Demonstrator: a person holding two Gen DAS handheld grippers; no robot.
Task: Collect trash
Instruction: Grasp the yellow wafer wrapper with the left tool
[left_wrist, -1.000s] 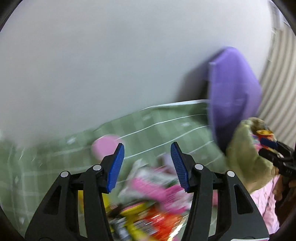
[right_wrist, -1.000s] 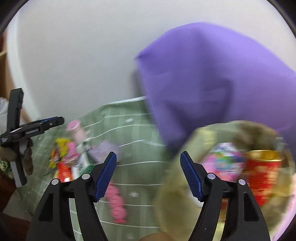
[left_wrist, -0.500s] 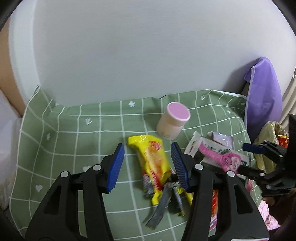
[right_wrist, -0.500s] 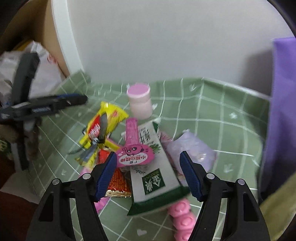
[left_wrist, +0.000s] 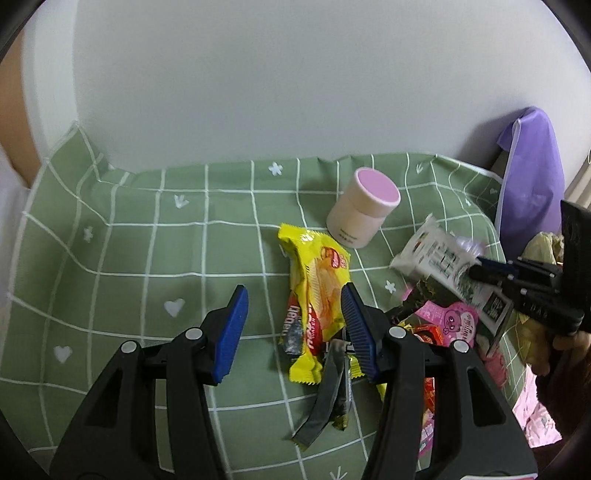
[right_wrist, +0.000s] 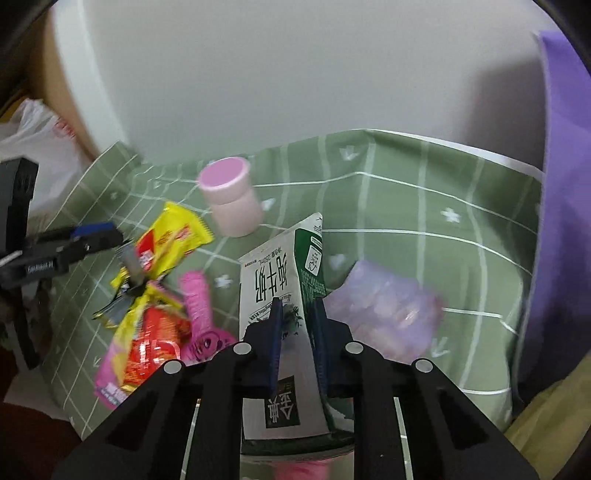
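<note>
1. Two grippers in view over a green checked cloth (left_wrist: 147, 229) strewn with trash.
2. Right gripper (right_wrist: 297, 339): jaws have just been closing and now clamp a white-and-green milk carton (right_wrist: 273, 280), blue pads pressing its two sides. The carton is tilted, its top pointing toward the wall; in the left wrist view the same carton (left_wrist: 439, 258) shows at the right of the pile, with the gripper's tips on it.
3. Left gripper (left_wrist: 293, 328): jaws apart, nothing between the pads; it hovers above the cloth, its right pad over the lower part of a yellow snack packet (left_wrist: 317, 288).
4. Yellow snack packet: lies flat on the cloth, near the middle, overlapping a red-and-silver wrapper (left_wrist: 295, 325).
5. Pink-lidded tub (left_wrist: 364, 206): upright on the cloth, behind the packet, just beside the carton's far end.
6. Pink wrapper with cartoon print (left_wrist: 456, 325): under the carton's near end.
7. Red foil wrapper (right_wrist: 155, 350): left of the carton in the right wrist view, within the heap.
8. Pale purple pouch (right_wrist: 388, 306): on the cloth, just right of the carton; blurred.
9. Purple sheet (right_wrist: 561, 184): hangs at the cloth's right edge.
</note>
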